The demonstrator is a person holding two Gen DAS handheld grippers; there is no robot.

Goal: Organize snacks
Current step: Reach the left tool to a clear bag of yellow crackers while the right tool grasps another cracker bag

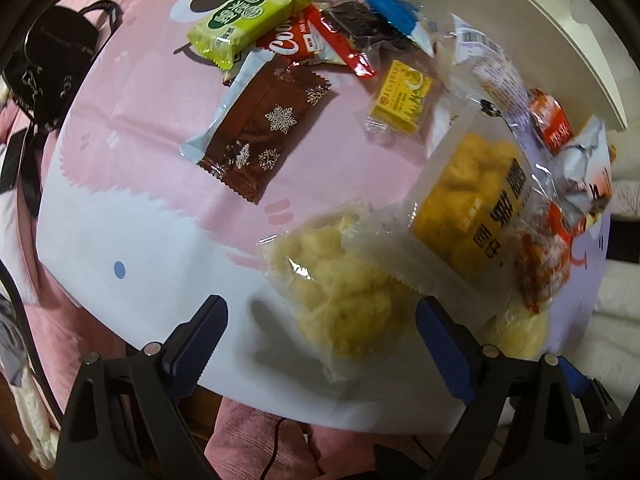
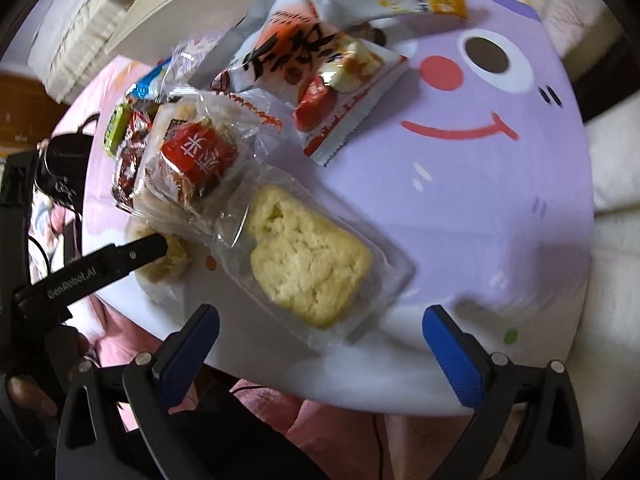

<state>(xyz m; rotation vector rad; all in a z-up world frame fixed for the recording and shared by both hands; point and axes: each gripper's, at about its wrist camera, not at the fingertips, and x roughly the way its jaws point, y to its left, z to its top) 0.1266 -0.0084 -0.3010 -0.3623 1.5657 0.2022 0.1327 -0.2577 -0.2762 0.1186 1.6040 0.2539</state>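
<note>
Snack packets lie scattered on a round cartoon-print table (image 1: 132,240). In the left wrist view my left gripper (image 1: 322,320) is open, its blue fingers on either side of a clear bag of pale yellow pastry (image 1: 340,300). An orange cake packet (image 1: 468,200), a brown snowflake bar (image 1: 260,136), a green packet (image 1: 240,20) and a yellow packet (image 1: 400,100) lie beyond. In the right wrist view my right gripper (image 2: 320,328) is open just in front of a clear-wrapped pale cake (image 2: 304,256). The left gripper's finger (image 2: 132,256) shows at left, touching the pastry bag (image 2: 168,260).
A white tray or board edge (image 1: 520,20) lies at the table's far side. A black bag (image 1: 44,52) sits off the table's left. Red and white packets (image 2: 328,80) and a small red packet (image 2: 196,156) crowd the table's middle (image 2: 480,200). Pink cloth lies below.
</note>
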